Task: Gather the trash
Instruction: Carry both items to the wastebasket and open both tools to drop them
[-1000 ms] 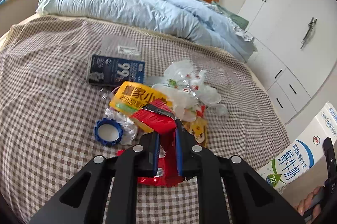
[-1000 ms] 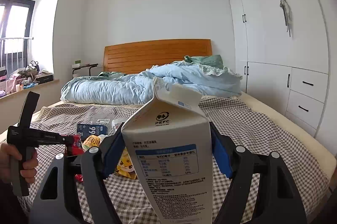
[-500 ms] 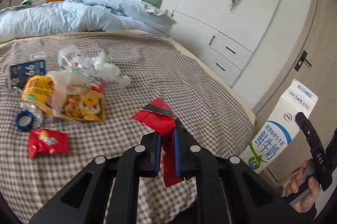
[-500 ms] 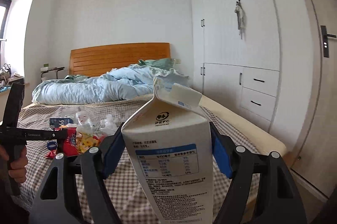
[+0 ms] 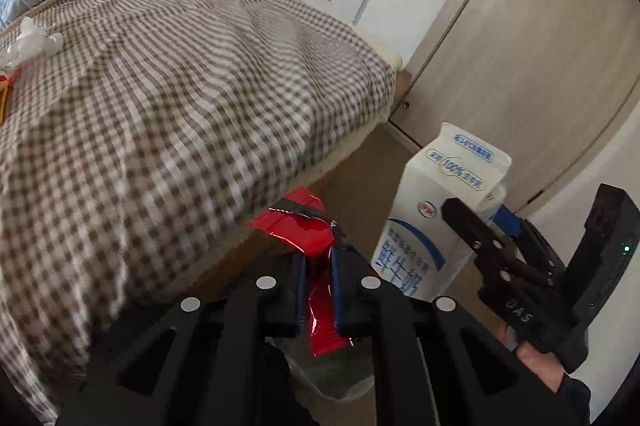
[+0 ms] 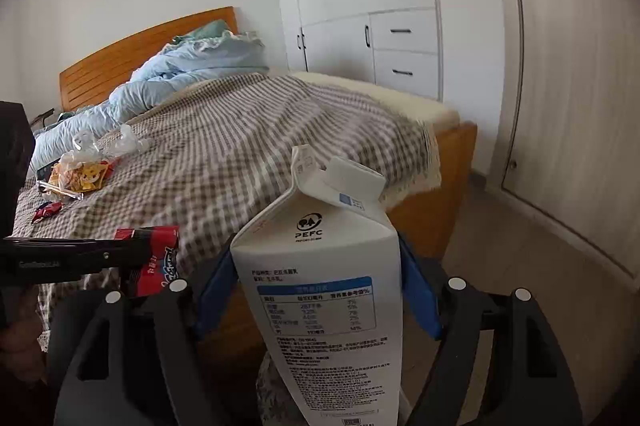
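Note:
My left gripper [image 5: 318, 258] is shut on a red snack wrapper [image 5: 304, 230], held past the foot of the bed; the wrapper also shows in the right wrist view [image 6: 158, 260]. My right gripper [image 6: 316, 266] is shut on a white and blue milk carton [image 6: 324, 282], held upright; the carton shows in the left wrist view [image 5: 436, 218] just right of the wrapper. More trash lies on the checked bedspread [image 6: 224, 153]: a yellow snack bag [image 6: 80, 177], clear plastic [image 6: 128, 141] and a small red packet [image 6: 46, 211].
A wooden bed frame [image 6: 432, 214] ends at the bed's foot. White wardrobe drawers [image 6: 404, 49] stand at the back and a beige door [image 5: 520, 57] to the right. A grey, bag-like thing shows low between both grippers' fingers [image 5: 332, 370]. A blue duvet [image 6: 180, 77] lies at the headboard.
Both grippers have swung right and away from the trash pile, past the bed's foot toward the door and floor, each keeping its item. The pile has slid to the far left of both views.

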A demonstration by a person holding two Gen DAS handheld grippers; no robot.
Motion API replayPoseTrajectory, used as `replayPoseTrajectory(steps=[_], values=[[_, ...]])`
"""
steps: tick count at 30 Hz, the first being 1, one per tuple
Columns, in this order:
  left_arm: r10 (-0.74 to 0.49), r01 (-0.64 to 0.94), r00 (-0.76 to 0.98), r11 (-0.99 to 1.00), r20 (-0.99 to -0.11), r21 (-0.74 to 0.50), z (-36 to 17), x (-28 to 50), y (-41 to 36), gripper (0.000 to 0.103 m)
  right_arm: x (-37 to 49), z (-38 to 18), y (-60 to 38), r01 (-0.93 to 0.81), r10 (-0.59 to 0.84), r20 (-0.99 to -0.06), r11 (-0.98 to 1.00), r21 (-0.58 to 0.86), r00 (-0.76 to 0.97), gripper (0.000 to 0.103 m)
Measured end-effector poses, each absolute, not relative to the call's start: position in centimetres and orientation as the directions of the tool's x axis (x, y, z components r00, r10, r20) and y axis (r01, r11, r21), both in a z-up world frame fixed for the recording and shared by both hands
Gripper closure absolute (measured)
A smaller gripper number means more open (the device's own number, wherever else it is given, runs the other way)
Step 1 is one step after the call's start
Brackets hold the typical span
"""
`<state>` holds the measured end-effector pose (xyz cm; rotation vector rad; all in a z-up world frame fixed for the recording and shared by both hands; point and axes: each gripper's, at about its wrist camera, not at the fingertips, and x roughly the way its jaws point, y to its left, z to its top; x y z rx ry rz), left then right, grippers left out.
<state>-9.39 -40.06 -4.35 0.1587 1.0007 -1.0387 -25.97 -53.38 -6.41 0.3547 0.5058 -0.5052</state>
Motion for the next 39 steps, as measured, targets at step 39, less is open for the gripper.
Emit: replayPoseTrajectory(steps=[39], values=[[-0.357,0.783,-0.067,0.559,-0.932,-0.271,-15.3,-12.8,-51.1,0.092,-32.5,-16.9,-54.6,0.714,-0.315,-0.826,0.685,0.143,0.468,0.025]])
